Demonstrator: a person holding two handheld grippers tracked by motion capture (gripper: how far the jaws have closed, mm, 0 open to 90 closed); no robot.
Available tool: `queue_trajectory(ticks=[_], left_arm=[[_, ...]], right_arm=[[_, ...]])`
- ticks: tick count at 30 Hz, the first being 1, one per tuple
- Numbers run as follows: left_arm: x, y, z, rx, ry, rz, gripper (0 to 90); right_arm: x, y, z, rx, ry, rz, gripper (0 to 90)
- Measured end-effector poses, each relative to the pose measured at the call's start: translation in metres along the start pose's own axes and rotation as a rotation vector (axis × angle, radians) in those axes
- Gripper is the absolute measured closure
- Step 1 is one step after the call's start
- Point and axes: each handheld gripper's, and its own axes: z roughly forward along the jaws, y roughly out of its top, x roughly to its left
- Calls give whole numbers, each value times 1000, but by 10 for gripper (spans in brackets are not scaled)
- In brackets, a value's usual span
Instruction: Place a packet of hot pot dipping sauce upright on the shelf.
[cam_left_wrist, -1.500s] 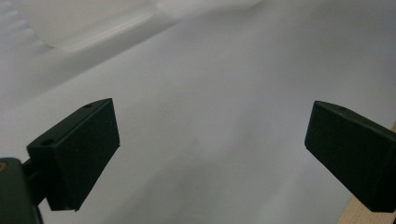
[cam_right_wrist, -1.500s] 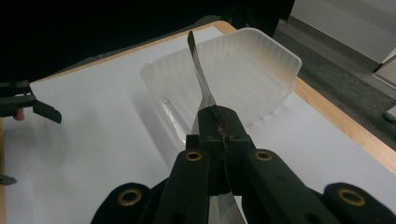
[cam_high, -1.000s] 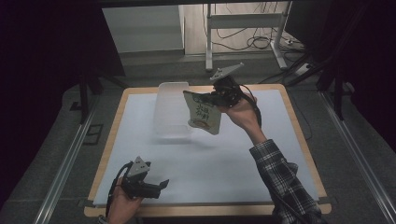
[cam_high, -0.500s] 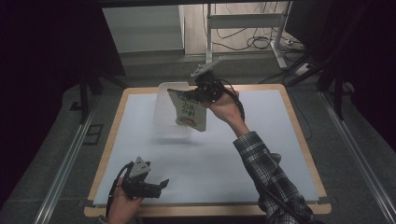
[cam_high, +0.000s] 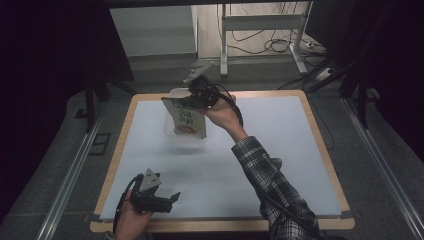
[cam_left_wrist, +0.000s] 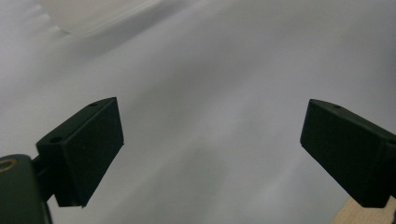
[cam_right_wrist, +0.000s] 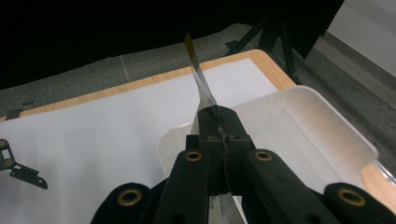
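Here, the bin (cam_high: 175, 95) is largely hidden behind the pouch (cam_high: 188, 118), whose print is too small to be read. The flat, pale pouch is gripped at its top edge by the clenched right gripper (cam_high: 196, 98) and held above the bin; the left gripper (cam_high: 170, 199) is held spread with its 2 jaws on nothing, low over the mat (cam_high: 270, 125).

High view: fixed cam above the person's side, facing fwd and down, far enough back to take in the whole table (cam_high: 320, 150). Left gripper view: cam riding low at the near-left edge, very close to the white surface, looking between its own two spread jaws. Right gripper view: cam held high at the far side, looking along its closed jaws over the clear bin (cam_right_wrist: 299, 135); it shares bin (cam_high: 172, 95) and table w/ the high view.
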Motion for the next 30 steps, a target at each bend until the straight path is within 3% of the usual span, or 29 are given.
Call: queue_trajectory(ticks=[7, 18, 22, 30], left_arm=[[3, -2, -1, -32, -2, -10, 39], [5, -4, 0, -63, -5, -13, 38], [5, -5, 1, -72, -12, -9, 37], [3, -5, 3, -42, -8, 2, 42]], right_arm=[[5, 0, 18, 21, 23, -10, 893], [5, -21, 40, 84, 22, -17, 843], [3, -23, 36, 62, 13, -6, 791], [4, -27, 31, 54, 0, -1, 649]])
